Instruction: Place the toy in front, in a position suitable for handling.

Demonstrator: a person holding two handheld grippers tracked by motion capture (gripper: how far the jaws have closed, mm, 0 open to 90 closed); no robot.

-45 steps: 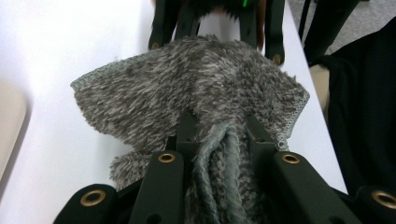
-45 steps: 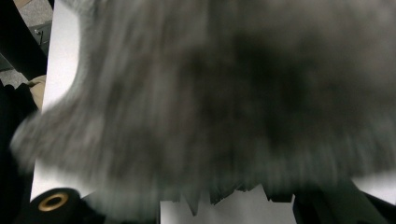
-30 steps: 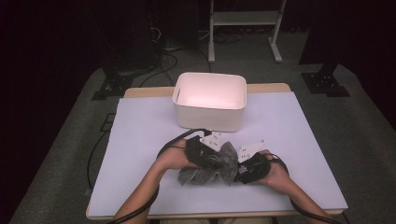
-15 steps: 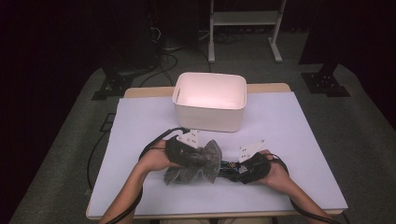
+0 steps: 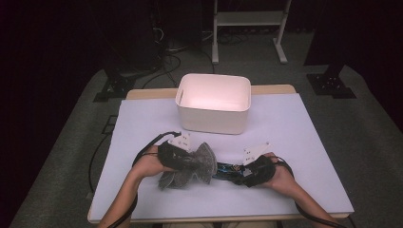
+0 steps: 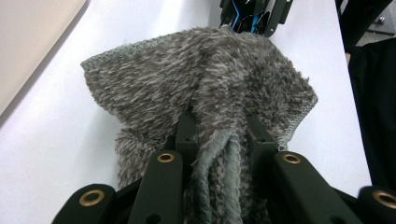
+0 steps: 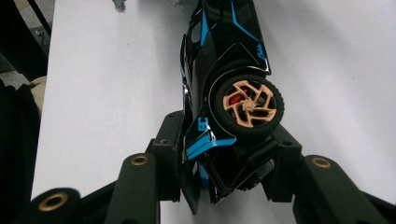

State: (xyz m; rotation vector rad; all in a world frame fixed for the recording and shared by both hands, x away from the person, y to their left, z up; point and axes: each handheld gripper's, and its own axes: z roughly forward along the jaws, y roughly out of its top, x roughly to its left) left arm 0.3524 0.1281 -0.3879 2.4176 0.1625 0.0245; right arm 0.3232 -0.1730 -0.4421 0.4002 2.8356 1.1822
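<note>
Left gripper (image 5: 190,164) clamps a bunched grey cloth (image 6: 205,88) — folds pinched between its jaws, the rest fanning out toward the toy car (image 7: 224,70). Right gripper (image 5: 240,175) grips the car by its tail end, jaws pressed on both flanks, one orange-spoked wheel (image 7: 247,105) turned up, so the car lies on its side just above the table (image 5: 285,123). Cloth and car sit at the near middle of the table, the cloth's far fringe touching or just short of the car's nose; which, the pictures do not settle. Risks, as judged: the car is held only at one end, so a push from the cloth could lever it out of the jaws or twist it; loose pile might snag on a wheel or a body fin; a slack cloth corner could drag across the table. Room: open surface left and right of both hands, and a strip between them and the white bin (image 5: 214,102) at the far middle; the near edge lies close under the forearms — little margin to pull back.
</note>
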